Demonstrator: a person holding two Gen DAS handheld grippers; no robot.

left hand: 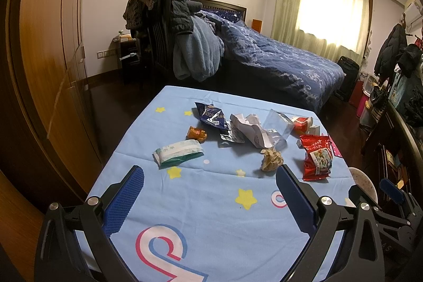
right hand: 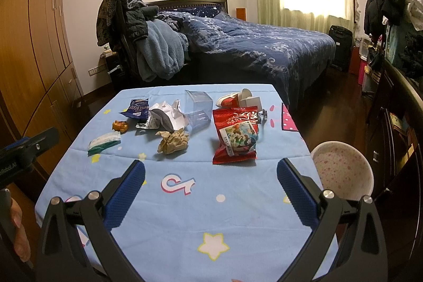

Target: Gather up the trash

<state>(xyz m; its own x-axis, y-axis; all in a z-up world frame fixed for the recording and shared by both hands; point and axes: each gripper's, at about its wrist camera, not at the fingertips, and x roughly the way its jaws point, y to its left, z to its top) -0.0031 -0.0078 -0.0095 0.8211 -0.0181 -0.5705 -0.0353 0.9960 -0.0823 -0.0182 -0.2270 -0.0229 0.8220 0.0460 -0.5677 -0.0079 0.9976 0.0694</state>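
A bench [right hand: 169,216] covered with a light blue cloth printed with stars stands in a bedroom, with a bed [right hand: 264,49] beyond its far edge. Trash lies scattered across the far half of the bench, none of it gathered yet.

The left tool [left hand: 210,173] hangs above the near edge with its jaws spread wide and nothing between them. The right tool [right hand: 211,167] hangs likewise over the near right part of the bench, wide and empty. Both seem poised for a first pick, so the task looks barely begun.

Toward the left edge lies a green and white packet [left hand: 178,151]. Just beyond it sits a small orange wrapper [left hand: 197,134], and farther back a dark blue biscuit bag [left hand: 211,116]. Near the middle, crumpled white paper [left hand: 251,128] rests against a clear plastic box [right hand: 198,103] lying on its side. A brown paper ball [right hand: 173,142] sits nearer than these, close ahead of the left tool. A red snack bag [right hand: 235,136] lies flat toward the right edge, directly ahead of the right tool and likely its easiest target. Behind it is a red and white carton [right hand: 238,99].

A white bin [right hand: 343,171] with pink dots stands just off the right edge, below bench height, probably placed there so trash can be dropped in with a short reach.
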